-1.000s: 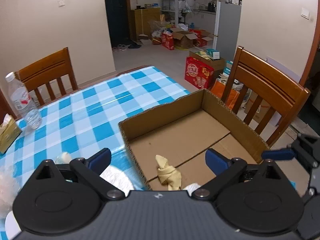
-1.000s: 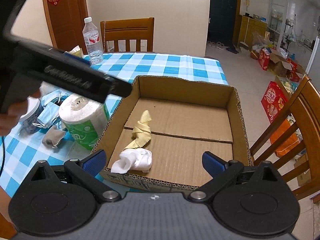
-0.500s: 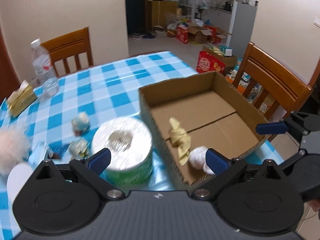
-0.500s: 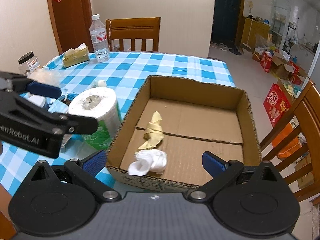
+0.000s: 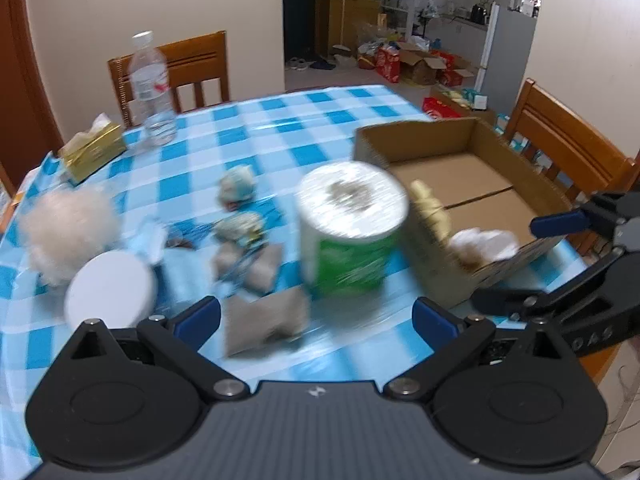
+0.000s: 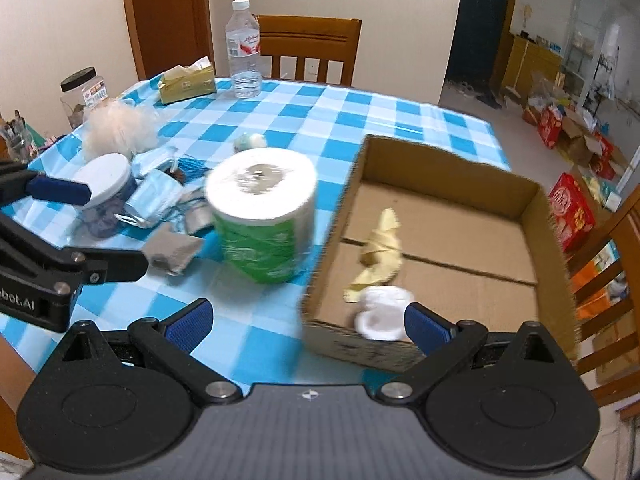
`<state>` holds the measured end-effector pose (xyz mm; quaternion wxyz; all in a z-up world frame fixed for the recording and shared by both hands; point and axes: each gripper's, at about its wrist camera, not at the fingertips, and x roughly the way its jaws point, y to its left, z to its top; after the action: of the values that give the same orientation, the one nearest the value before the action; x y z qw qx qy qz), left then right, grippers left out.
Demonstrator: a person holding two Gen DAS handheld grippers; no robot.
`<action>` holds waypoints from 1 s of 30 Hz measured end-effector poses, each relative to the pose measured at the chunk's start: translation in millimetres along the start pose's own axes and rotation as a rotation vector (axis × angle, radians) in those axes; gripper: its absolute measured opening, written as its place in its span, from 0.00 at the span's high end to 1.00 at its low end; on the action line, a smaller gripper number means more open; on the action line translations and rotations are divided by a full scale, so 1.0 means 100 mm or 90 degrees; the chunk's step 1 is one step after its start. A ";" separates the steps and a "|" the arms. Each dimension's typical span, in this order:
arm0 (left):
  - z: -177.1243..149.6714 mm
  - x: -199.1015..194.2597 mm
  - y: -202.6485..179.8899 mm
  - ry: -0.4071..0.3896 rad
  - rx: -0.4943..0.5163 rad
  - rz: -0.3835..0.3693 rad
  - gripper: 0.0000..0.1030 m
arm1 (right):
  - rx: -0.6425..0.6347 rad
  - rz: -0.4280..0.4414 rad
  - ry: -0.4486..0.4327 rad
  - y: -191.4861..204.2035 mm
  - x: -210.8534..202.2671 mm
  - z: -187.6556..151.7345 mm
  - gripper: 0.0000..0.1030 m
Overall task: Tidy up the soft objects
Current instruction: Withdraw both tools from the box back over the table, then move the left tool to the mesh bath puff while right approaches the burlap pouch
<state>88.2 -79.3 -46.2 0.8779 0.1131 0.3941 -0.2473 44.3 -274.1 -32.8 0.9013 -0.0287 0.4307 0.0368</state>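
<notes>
Two cloths lie in my cardboard box (image 6: 440, 216); toilet roll (image 6: 262, 216), masks (image 6: 154, 196) and fluff (image 6: 116, 128) remain on the worktop (image 6: 320, 120), both grippers wide and empty.

Left gripper (image 5: 316, 316) swung away from cardboard box (image 5: 516, 168) toward table clutter; toilet roll (image 5: 350, 226), grey cloth (image 5: 260, 322), fluffy ball (image 5: 68, 230) came into view. Right gripper (image 6: 308, 320) shifted left, box (image 6: 532, 200) now off-centre right. Both views motion-blurred.

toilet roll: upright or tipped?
Upright. The toilet roll stands on end on the checked tablecloth, core hole facing up, beside the cardboard box.
</notes>
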 end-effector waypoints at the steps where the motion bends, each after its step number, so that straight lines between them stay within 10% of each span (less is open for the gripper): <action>1: -0.04 -0.01 0.09 0.003 0.001 0.003 0.02 | 0.003 0.000 0.002 0.06 0.02 0.01 0.00; 12: -0.48 -0.10 0.97 0.009 0.031 0.064 0.02 | -0.023 0.005 0.031 1.00 0.38 0.13 0.00; 30: -0.76 -0.04 1.80 0.053 -0.120 0.128 0.02 | -0.152 0.059 0.060 1.82 1.28 0.51 0.00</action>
<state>131.4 105.4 -93.0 0.8880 0.0793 0.4380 -0.1155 147.2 -83.2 -103.7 0.8678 -0.1172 0.4657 0.1277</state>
